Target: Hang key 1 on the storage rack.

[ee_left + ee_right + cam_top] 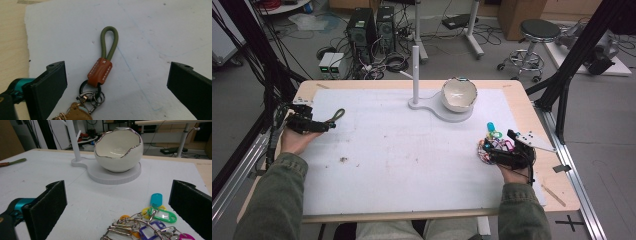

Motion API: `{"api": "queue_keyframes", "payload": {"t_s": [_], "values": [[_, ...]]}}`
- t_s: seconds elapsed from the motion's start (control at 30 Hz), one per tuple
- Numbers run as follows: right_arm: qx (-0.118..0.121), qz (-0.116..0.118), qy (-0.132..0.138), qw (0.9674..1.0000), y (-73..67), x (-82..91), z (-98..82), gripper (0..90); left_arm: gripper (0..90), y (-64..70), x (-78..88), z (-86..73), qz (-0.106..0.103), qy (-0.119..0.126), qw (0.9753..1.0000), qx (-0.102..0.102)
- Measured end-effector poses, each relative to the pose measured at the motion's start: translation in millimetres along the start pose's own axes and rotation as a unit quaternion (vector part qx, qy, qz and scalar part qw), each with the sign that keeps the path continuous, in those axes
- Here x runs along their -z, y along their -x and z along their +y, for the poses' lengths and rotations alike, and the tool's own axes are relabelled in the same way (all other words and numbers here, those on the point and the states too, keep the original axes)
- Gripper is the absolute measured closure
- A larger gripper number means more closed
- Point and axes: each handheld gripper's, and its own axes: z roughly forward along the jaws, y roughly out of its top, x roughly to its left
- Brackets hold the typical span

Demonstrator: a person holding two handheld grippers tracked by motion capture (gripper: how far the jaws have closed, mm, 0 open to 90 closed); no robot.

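We see two key bunches on the white mat, one at each gripper. The first is a keychain with an olive-green cord loop, a brown stitched leather sleeve and a cluster of metal rings and clips at its near end. It lies flat near the mat's left edge, its loop pointing away from the left gripper. In the left gripper view it sits between the two black jaws, which stand wide apart and touch nothing.

The second is a bunch of coloured key tags on metal rings: blue, green, yellow, purple, orange and pink tags tangled together. It rests on the mat near its right edge, just in front of the right gripper. In the right gripper view the tags lie low between the jaws, closer to the right-hand one; these jaws too are spread wide and hold nothing.

Farther back on the mat we see a white bowl shaped like a cracked eggshell with a silvery rim, standing upright on the round base of a white stand. The stand's post rises just beside the bowl.
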Motion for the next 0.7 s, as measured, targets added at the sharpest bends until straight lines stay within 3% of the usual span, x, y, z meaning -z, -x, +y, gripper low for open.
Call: {"api": "queue_keyframes", "payload": {"t_s": [0.13, 0.3, 0.4, 0.47, 0.53, 0.7], "values": [[0.0, 0.002, -0.001, 1.0, -0.1, 0.3, -0.4, 0.7, 4.5, -8.0, -7.6, 0.7, 0.005, -0.018, 0.9998, 0.001], [0.003, 0.002, -0.003, 1.0, -0.3, -0.6, -0.9, 0.7, 6.4, -10.4, -20.1, 5.1, 0.005, -0.054, 0.9983, -0.022], [0.004, 0.002, -0.002, 1.0, -0.6, -0.1, -0.9, 0.7, 10.6, -12.6, -24.8, 6.4, 0.001, -0.056, 0.9981, -0.025], [0.002, 0.001, -0.001, 1.0, -0.7, 1.1, -1.0, 0.7, 20.4, -13.8, -25.9, 6.0, -0.002, -0.051, 0.9982, -0.031], [0.004, 0.001, 0.0, 1.0, -0.7, 2.2, -1.3, 0.8, 24.5, -14.8, -28.0, 5.0, -0.007, -0.054, 0.998, -0.033], [0.001, -0.002, 0.0, 1.0, 0.7, 3.8, -1.8, 0.8, 31.1, -17.7, -31.6, 2.6, -0.008, -0.058, 0.9978, -0.032]]}}
